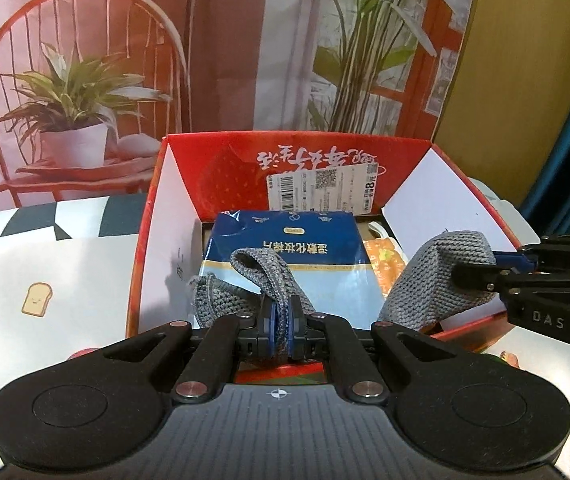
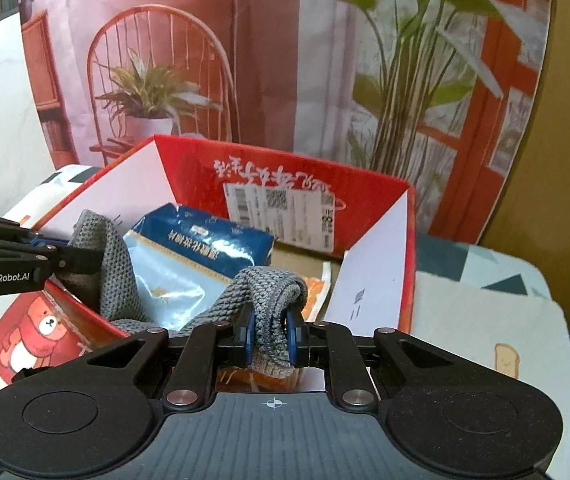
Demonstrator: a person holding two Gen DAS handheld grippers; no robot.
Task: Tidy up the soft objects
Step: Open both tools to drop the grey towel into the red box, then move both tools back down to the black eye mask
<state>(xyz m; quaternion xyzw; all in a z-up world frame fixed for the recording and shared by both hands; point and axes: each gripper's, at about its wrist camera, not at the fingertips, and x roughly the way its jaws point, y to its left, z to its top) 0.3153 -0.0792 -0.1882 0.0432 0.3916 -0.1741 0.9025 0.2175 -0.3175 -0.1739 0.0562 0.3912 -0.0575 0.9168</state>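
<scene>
i count one open red cardboard box (image 1: pixel 213 168), one glossy blue plastic packet (image 1: pixel 285 248) inside it, one orange snack packet (image 1: pixel 385 260), one grey knitted cloth (image 1: pixel 437 276), and my two black grippers (image 1: pixel 281 320) (image 2: pixel 271 330).

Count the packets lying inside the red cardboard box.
2 visible: a blue plastic packet in the red cardboard box's middle, and an orange packet beside it, partly hidden by grey knitted cloth. More may lie underneath.

Both grippers (image 1: pixel 281 322) pinch grey knit cloth (image 1: pixel 437 276) over red box (image 1: pixel 157 248)
</scene>
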